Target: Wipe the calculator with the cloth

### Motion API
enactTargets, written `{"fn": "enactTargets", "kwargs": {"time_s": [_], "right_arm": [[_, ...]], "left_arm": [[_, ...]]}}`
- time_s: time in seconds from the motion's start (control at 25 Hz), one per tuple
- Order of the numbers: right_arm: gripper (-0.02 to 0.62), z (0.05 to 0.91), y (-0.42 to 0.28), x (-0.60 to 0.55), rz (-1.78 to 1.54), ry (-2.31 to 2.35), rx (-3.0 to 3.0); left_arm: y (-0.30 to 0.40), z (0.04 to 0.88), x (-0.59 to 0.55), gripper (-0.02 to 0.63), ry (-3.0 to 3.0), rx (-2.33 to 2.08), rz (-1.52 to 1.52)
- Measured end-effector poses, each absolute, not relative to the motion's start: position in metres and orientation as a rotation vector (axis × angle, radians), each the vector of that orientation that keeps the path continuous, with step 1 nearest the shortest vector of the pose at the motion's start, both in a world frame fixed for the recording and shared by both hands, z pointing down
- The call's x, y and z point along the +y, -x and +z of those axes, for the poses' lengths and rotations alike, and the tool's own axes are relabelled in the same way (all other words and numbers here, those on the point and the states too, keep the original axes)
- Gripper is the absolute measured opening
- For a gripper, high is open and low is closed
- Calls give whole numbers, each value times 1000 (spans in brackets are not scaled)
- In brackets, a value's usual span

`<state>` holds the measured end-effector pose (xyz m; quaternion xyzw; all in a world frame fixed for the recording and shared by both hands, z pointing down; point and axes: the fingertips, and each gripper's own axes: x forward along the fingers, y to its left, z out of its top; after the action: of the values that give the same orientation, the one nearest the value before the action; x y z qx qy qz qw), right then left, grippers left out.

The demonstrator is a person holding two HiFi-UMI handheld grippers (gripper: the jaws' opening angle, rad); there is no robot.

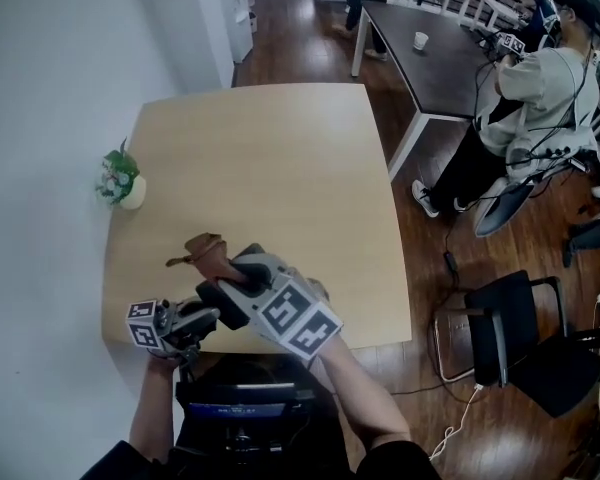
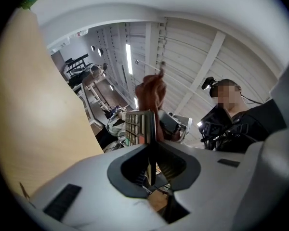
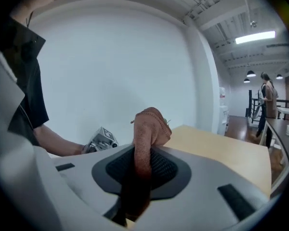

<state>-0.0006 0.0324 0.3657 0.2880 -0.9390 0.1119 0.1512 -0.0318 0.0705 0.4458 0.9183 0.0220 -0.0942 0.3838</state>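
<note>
Your left gripper (image 2: 152, 146) clamps the calculator (image 2: 137, 126), long axis pointing away; your right gripper (image 3: 142, 159) pinches the cloth (image 3: 151, 124) just past its far end.

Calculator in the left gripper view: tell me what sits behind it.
The cloth rises just behind the calculator, which the left claw clamps edge-on. The calculator covers the cloth's lower part, so whether they touch cannot be seen.

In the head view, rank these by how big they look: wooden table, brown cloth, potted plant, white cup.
1. wooden table
2. brown cloth and potted plant: about alike, not ranked
3. white cup, though it stands farther from the camera
</note>
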Motion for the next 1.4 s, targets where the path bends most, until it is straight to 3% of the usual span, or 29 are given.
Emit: {"fn": "enactTargets", "kwargs": {"time_s": [0.44, 0.76, 1.0, 1.16, 1.28, 1.4], "right_arm": [[87, 458, -80, 14, 700, -985, -2540], [83, 525, -122, 36, 892, -1136, -2356], [83, 461, -113, 31, 770, -1206, -2537], [84, 422, -61, 49, 601, -1026, -2695], [84, 427, -21, 52, 472, -886, -2703], [87, 442, -30, 42, 496, -931, -2657]], "left_arm": [[44, 470, 85, 67, -2294, 108, -206], [54, 469, 68, 55, -2185, 120, -444], [51, 486, 57, 55, -2161, 39, -379], [44, 490, 53, 55, -2145, -6, -323], [39, 482, 57, 55, -2174, 38, -300], [46, 473, 55, 64, -2168, 49, -377]]}}
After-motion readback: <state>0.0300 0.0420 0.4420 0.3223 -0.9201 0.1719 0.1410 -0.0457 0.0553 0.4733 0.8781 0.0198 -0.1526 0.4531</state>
